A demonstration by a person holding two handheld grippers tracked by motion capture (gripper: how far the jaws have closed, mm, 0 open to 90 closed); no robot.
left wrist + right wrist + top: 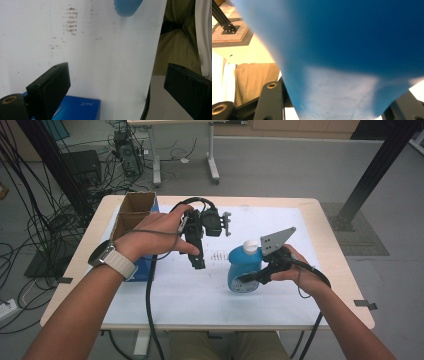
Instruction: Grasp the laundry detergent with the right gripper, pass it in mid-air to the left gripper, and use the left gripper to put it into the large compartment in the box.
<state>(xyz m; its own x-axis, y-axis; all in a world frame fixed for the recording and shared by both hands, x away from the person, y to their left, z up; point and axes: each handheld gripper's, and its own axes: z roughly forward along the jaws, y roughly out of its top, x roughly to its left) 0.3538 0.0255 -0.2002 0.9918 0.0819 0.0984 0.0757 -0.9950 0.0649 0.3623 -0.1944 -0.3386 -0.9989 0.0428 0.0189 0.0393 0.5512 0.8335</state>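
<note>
Grasp phase, apparently. The right gripper (255,276) pinches the blue bottle (243,266) low on its body, the bottle standing between its jaws on the white sheet (280,300). The left gripper (196,257) hangs jaws-down beside the bottle, jaws spread and empty, wrist bent over the cardboard box (134,210). Next likely a lift, needing firm grip.

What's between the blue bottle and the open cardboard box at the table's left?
The left gripper, open, hangs over the white sheet between the blue bottle, held by the right gripper, and the cardboard box. The left hand and forearm also cross that line.
</note>
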